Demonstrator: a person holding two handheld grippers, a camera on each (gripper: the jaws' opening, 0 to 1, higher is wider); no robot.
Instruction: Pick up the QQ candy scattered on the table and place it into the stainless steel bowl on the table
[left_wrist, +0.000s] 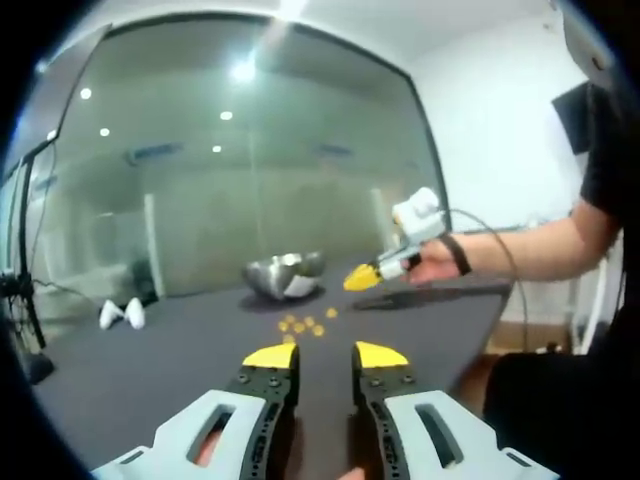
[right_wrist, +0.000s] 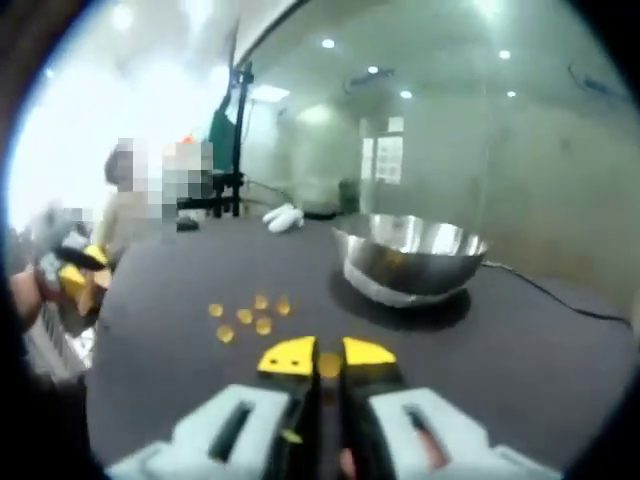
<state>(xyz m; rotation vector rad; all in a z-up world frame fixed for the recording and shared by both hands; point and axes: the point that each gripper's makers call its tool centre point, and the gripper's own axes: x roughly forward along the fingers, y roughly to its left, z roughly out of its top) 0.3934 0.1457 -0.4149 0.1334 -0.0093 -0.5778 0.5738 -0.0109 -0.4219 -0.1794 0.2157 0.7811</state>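
Pinching one small yellow QQ candy (right_wrist: 328, 366): right gripper (right_wrist: 328, 357), nearly closed. Left gripper (left_wrist: 325, 356) parted, empty. Roughly five candies loose (right_wrist: 250, 318); one stainless steel bowl (right_wrist: 410, 256).

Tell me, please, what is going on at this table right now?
A person is working with a hand-held claw in each hand over a dark table. A cluster of yellow candies lies scattered on it, near a stainless steel bowl. The right claw hovers close to the bowl with its jaws nearly together, and something yellow shows between the tips. The left claw is open and holds nothing, aimed at the candies.
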